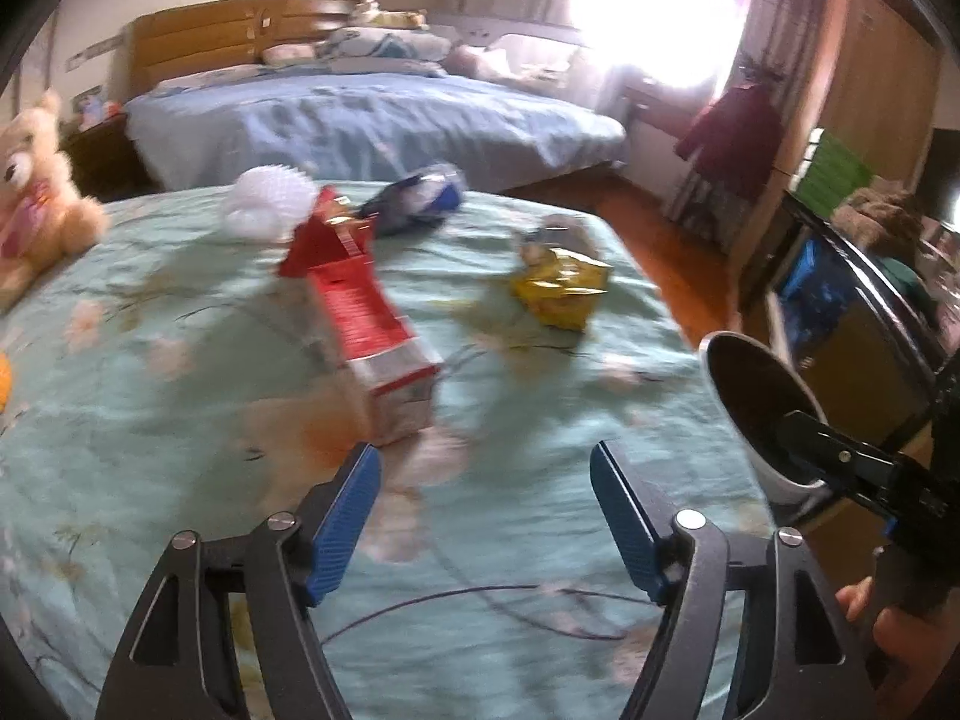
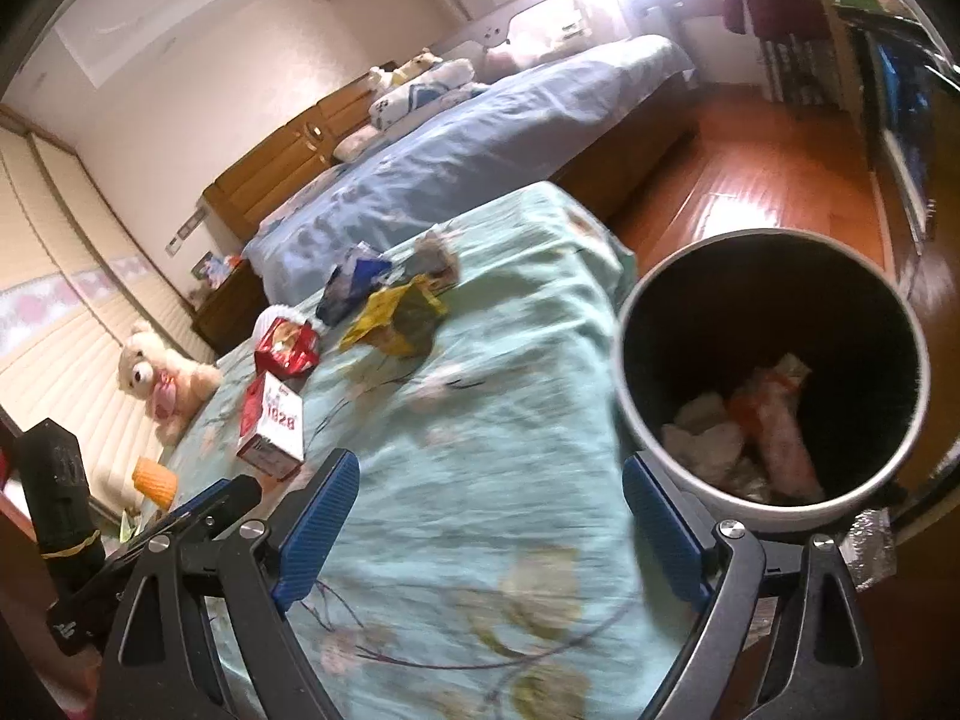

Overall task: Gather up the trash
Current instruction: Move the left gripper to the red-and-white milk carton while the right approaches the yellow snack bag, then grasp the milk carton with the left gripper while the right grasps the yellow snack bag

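Observation:
Trash lies on a green floral bedspread [image 1: 180, 480]. A red and white carton [image 1: 372, 330] with its flap torn up lies just beyond my left gripper [image 1: 483, 468], which is open with nothing between its blue pads. Farther off lie a crumpled yellow wrapper [image 1: 561, 288], a blue and white wrapper [image 1: 420, 198] and a white spiky ball [image 1: 267, 204]. My right gripper [image 2: 489, 480] is open and empty above the bed edge, next to a white bin [image 2: 774, 372] with a dark inside that holds crumpled paper and an orange packet. The same carton [image 2: 273, 420] and yellow wrapper [image 2: 396, 315] show in the right wrist view.
A tan teddy bear [image 1: 36, 192] sits at the bed's left side. A second bed with a blue cover [image 1: 360, 120] stands behind. Wooden floor [image 2: 720, 180] runs to the right, with a wardrobe and hanging clothes [image 1: 732, 132]. An orange cup-like object [image 2: 156, 480] lies near the bear.

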Available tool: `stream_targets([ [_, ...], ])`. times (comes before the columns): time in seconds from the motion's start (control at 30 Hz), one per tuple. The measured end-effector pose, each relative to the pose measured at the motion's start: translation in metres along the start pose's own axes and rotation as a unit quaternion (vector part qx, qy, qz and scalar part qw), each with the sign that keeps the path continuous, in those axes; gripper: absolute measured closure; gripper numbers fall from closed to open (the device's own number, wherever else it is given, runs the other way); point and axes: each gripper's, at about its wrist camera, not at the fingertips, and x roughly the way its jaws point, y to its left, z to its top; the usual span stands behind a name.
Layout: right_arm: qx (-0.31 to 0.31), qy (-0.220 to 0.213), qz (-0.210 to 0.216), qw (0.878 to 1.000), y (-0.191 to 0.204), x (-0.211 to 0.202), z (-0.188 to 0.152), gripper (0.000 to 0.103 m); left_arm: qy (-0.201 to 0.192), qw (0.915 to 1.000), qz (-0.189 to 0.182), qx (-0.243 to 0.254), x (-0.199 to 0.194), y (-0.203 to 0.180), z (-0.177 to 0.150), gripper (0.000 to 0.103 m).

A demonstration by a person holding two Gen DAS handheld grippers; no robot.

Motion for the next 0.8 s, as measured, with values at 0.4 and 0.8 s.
stream_targets([
  [0.4, -0.050, 0.031, 0.016, 0.998, 0.043, 0.055, 0.014, 0.012, 0.021, 0.9981, 0.039, -0.044, 0.019, 0.020, 0.018, 0.030],
  [0.8, -0.045, 0.044, 0.026, 0.998, 0.055, 0.103, 0.035, 0.012, 0.021, 0.9979, 0.053, -0.032, 0.057, 0.031, 0.037, 0.030],
])
